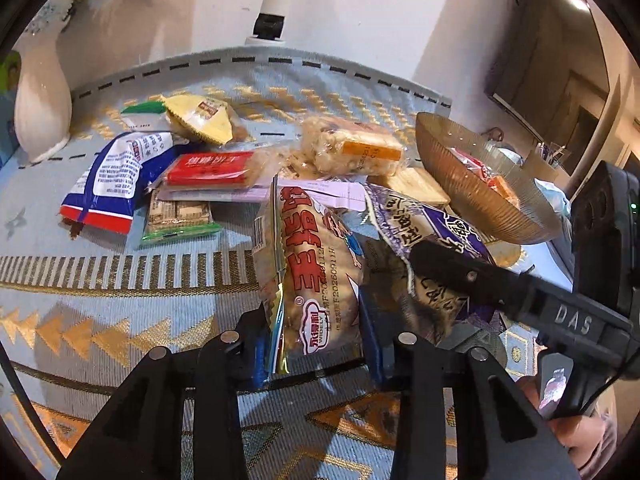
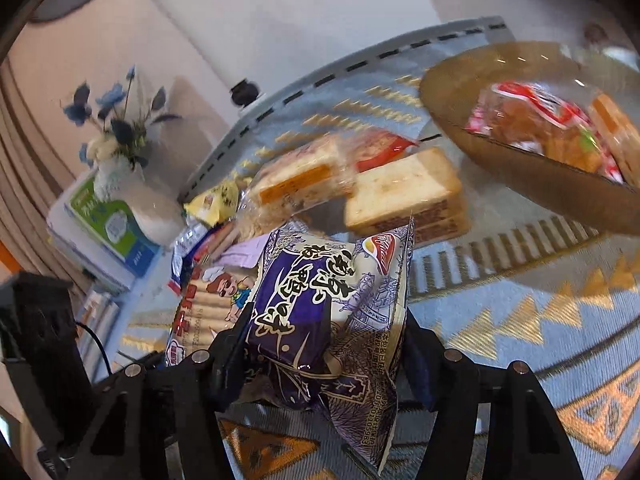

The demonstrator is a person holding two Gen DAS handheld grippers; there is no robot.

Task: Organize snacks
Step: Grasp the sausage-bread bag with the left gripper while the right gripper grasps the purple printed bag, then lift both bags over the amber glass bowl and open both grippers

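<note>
While crinkly foil packets (glossy) bulge, left gripper [image 1: 316, 344] and right gripper [image 2: 324, 356] pinch them.

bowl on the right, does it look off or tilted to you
Yes. The bowl looks steeply tipped in both views, rim facing the loose packets, snacks lying against its lower side. Whether something props it up or the fisheye exaggerates it, I cannot tell. Nothing has spilled from it.

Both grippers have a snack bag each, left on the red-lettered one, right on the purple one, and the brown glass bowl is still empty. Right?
Not quite: the brown glass bowl already holds wrapped snacks, as the right wrist view shows. The rest stands: the left gripper has the red-lettered bag, the right gripper the purple bag.
</note>
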